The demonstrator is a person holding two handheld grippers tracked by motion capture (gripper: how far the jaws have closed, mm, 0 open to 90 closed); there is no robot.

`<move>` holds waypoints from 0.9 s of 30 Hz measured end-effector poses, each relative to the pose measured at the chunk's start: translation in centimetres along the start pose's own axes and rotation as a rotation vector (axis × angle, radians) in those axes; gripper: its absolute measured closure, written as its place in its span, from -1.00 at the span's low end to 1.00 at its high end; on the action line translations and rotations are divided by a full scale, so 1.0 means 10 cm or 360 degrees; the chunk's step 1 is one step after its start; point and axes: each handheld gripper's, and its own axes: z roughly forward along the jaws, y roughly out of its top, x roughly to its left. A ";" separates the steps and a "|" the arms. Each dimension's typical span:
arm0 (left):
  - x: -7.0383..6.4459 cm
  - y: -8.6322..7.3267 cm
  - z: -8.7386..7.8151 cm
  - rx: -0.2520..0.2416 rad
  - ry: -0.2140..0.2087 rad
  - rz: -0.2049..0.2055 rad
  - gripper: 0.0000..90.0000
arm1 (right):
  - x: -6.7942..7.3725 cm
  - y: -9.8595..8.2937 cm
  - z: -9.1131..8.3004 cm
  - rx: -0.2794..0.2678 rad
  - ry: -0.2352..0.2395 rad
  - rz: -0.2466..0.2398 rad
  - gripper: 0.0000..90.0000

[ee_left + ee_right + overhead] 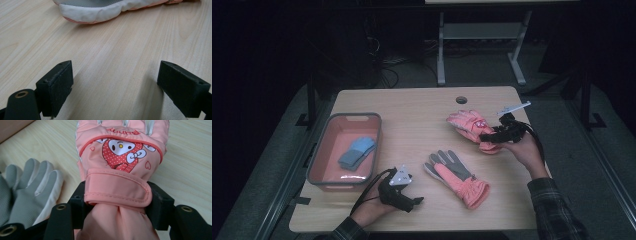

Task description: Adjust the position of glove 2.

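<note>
A pink glove with a cartoon print [468,123] [120,157] lies at the table's right side. My right gripper [490,137] [116,200] is shut on its wrist strap, jaws pressing from both sides. A second glove [455,176], grey palm up with a pink cuff, lies in the middle near the front; its grey fingers [32,185] show left of the held glove. My left gripper [414,202] [115,85] rests near the front edge, open over bare wood, with the second glove's white edge [100,11] ahead of it.
A grey-rimmed bin with a pink inside [323,150] stands at the table's left and holds folded blue cloth [357,152]. A round cable hole [461,100] sits near the table's far edge. A white desk frame [482,45] stands beyond the table.
</note>
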 end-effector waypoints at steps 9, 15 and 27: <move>0.00 0.00 0.00 0.0000 0.0001 -0.0002 -0.72 | 0.23 -0.08 -0.27 -0.0069 -0.0024 -0.0015 -0.05; 0.00 0.00 0.00 0.0000 0.0002 -0.0002 -0.72 | 0.37 -0.15 -0.37 -0.0058 -0.0035 -0.0019 -0.05; 0.00 0.00 0.00 -0.0002 0.0006 0.0003 -0.72 | 0.73 -0.30 -0.50 -0.0074 0.0073 -0.0074 -0.06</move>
